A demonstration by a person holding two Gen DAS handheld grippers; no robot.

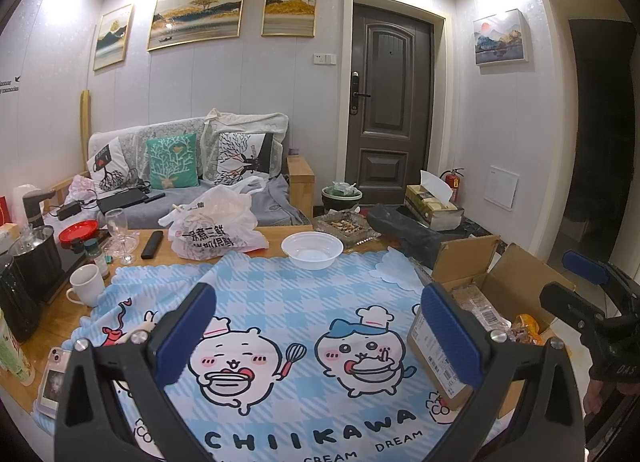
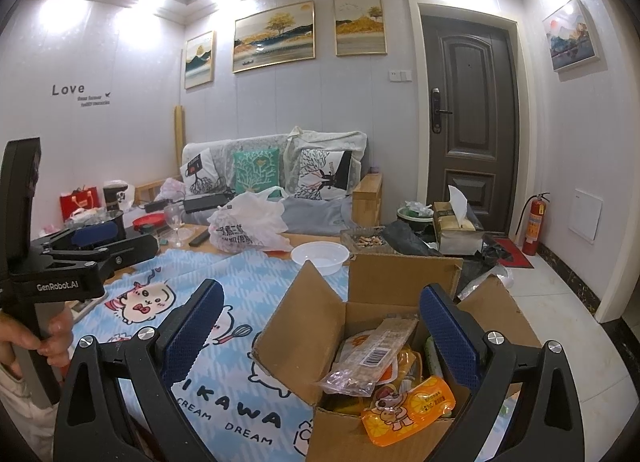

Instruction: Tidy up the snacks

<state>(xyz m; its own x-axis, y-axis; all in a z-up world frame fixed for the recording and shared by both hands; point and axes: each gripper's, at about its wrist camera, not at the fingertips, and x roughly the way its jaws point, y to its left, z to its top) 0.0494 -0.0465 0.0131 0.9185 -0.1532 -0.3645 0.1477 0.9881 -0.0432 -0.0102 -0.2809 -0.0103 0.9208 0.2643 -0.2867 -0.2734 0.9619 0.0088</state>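
Observation:
An open cardboard box (image 2: 304, 346) stands at the right end of the blue cartoon tablecloth (image 1: 280, 302). Several snack packets fill it, among them an orange packet (image 2: 408, 410) and a clear barcoded packet (image 2: 372, 354). My right gripper (image 2: 320, 332) hangs open over the box with nothing between its fingers. My left gripper (image 1: 320, 332) is open above the middle of the cloth, also holding nothing. In the left wrist view the box (image 1: 520, 286) lies to the right, partly behind my right finger (image 1: 452, 334). An empty white bowl (image 1: 312, 248) sits at the cloth's far edge.
A printed plastic bag (image 1: 216, 230), remote (image 1: 152, 244), wine glass (image 1: 120, 238), white mug (image 1: 86, 284) and kettle (image 1: 36, 258) crowd the table's far left. A phone (image 1: 52, 378) lies at the near left. A tissue box (image 2: 456, 222) and ashtray (image 2: 368, 240) stand behind the box.

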